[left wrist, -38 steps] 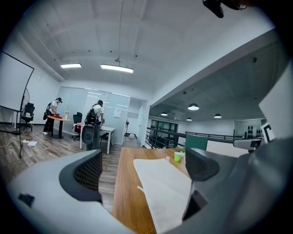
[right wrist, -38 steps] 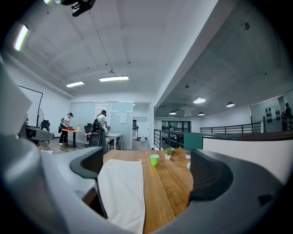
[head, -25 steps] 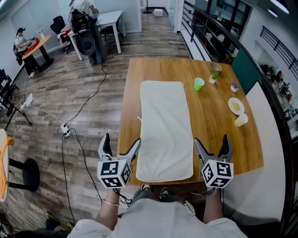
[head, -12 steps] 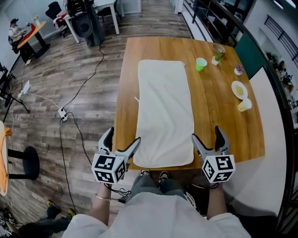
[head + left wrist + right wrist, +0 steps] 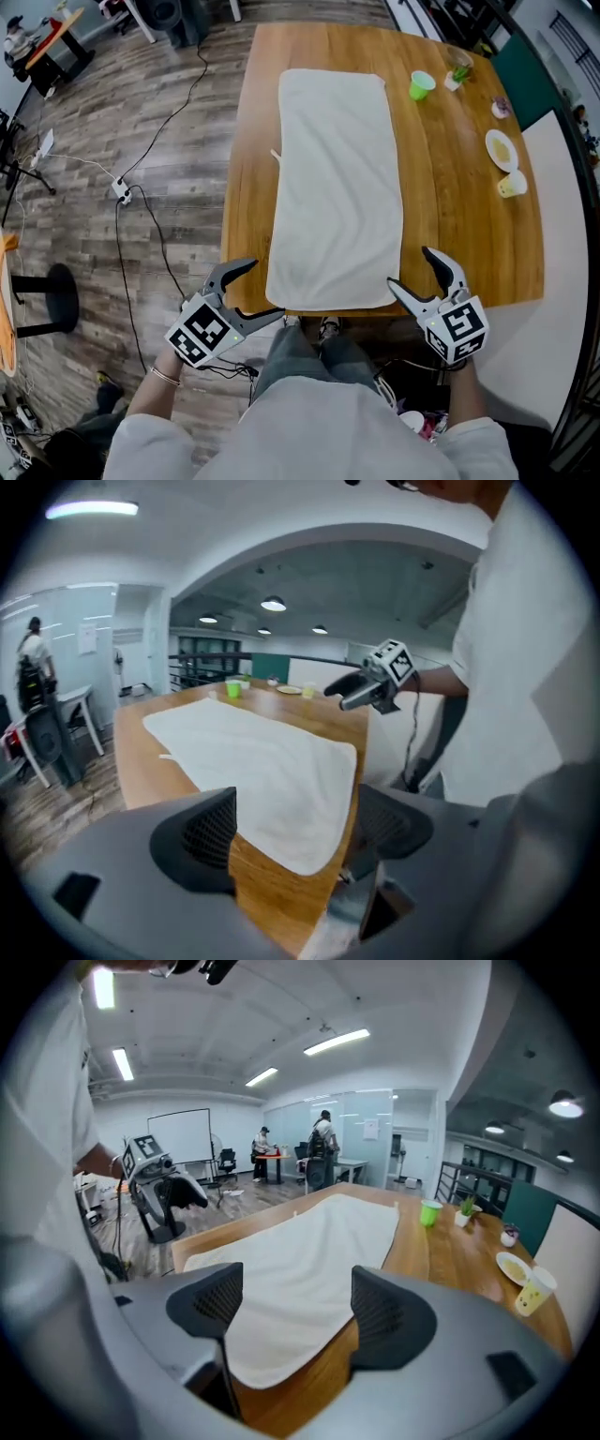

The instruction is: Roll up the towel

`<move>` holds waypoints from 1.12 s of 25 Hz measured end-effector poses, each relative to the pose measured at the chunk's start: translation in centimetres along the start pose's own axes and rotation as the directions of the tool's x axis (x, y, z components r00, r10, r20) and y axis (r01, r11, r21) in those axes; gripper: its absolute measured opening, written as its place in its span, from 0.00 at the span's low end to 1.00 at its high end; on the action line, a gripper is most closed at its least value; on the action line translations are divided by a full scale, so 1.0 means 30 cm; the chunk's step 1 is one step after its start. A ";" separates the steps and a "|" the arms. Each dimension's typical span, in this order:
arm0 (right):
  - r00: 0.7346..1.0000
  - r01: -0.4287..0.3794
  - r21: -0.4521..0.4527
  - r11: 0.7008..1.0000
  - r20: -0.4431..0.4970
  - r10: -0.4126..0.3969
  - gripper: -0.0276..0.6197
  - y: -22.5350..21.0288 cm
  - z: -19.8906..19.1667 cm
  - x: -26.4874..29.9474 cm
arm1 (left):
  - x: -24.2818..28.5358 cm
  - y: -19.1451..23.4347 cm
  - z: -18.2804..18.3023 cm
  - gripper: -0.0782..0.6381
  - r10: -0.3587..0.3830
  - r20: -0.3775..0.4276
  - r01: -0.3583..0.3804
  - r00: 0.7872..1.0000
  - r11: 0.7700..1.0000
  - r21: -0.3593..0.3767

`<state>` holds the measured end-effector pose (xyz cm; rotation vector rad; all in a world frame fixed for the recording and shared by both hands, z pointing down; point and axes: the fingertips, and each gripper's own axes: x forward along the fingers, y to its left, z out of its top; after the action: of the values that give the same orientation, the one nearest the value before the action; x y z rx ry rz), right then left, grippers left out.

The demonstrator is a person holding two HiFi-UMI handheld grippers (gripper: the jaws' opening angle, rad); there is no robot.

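A white towel point(image 5: 335, 178) lies spread flat along the wooden table point(image 5: 459, 234), its short near edge at the table's front edge. My left gripper point(image 5: 266, 289) hovers just off the towel's near left corner point(image 5: 300, 850). My right gripper point(image 5: 410, 268) hovers just off the near right corner point(image 5: 272, 1363). Both grippers' jaws have just been closing, and both are still open with no cloth pressed between the pads. In the left gripper view the towel point(image 5: 253, 757) stretches away ahead of the left gripper point(image 5: 295, 827). The right gripper view shows the same ahead of the right gripper point(image 5: 295, 1307).
A green cup point(image 5: 422, 85), a small potted plant point(image 5: 457, 70), a plate point(image 5: 502, 148) and a yellow cup point(image 5: 512, 185) stand on the table's far right side. Cables and a power strip point(image 5: 122, 190) lie on the wood floor to the left.
Both grippers have come down and in to the towel's near corners. Their jaws have narrowed. The left gripper has rolled and now points in toward the towel.
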<state>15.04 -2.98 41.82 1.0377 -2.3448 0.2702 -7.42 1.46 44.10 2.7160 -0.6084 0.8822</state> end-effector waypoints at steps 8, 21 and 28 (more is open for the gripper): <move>0.956 -0.238 -0.100 0.966 -0.200 0.215 0.53 0.077 -0.175 0.005 | 0.027 -0.110 -0.192 0.62 -0.217 -0.252 0.259 0.943 0.955 0.144; 0.792 -0.538 -0.245 0.807 -0.474 0.384 0.38 0.173 -0.387 0.014 | 0.130 -0.149 -0.304 0.49 -0.249 -0.412 0.371 0.876 0.894 0.251; 0.741 -0.607 -0.265 0.749 -0.529 0.414 0.32 0.190 -0.433 0.023 | 0.147 -0.131 -0.340 0.44 -0.236 -0.470 0.388 0.850 0.886 0.256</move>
<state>15.78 5.54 53.15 0.0553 -2.0791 0.1646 -7.62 6.91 54.54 2.6436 0.1003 1.5439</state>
